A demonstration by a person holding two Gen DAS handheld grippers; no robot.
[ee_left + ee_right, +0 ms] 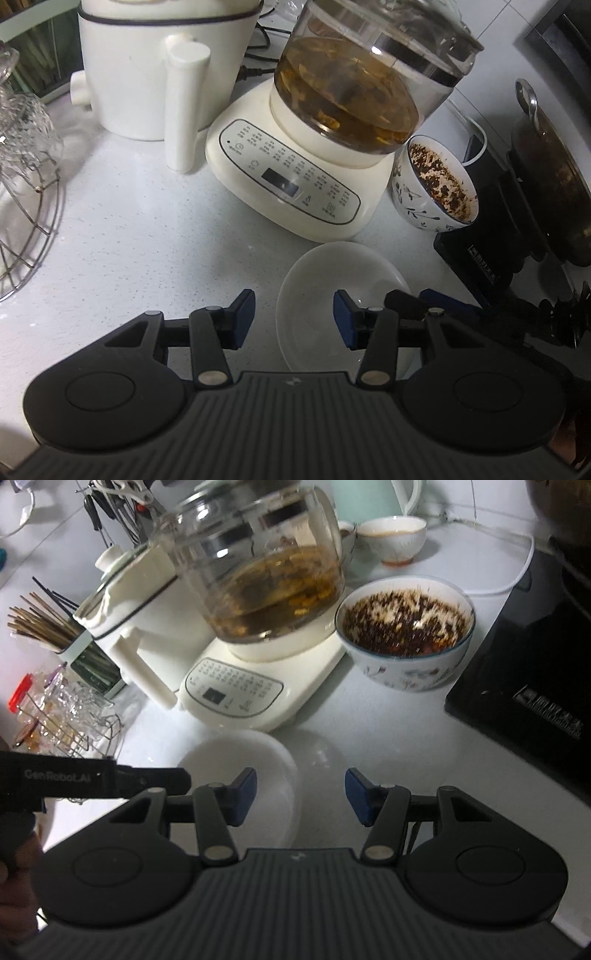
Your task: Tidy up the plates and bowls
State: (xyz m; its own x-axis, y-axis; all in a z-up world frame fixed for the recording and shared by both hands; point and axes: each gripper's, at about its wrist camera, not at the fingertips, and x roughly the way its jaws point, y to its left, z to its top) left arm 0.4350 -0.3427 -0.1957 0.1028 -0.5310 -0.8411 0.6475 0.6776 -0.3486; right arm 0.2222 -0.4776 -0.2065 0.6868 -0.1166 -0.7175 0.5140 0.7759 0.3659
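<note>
A white shallow plate (325, 288) lies on the white counter in front of the kettle base; it also shows in the right wrist view (240, 760). A patterned bowl (432, 184) with dark speckled residue stands to its right, also in the right wrist view (406, 635). My left gripper (294, 319) is open, its right finger over the plate. My right gripper (301, 795) is open just above the plate's right edge. A small bowl (393, 541) stands at the back.
A glass kettle of tea on a cream base (295, 184) stands behind the plate, a white pot (147, 74) to its left. A wire rack with glassware (26, 177) is at the left. A black appliance (524, 657) is at the right. Chopsticks (44, 627) stand in a holder.
</note>
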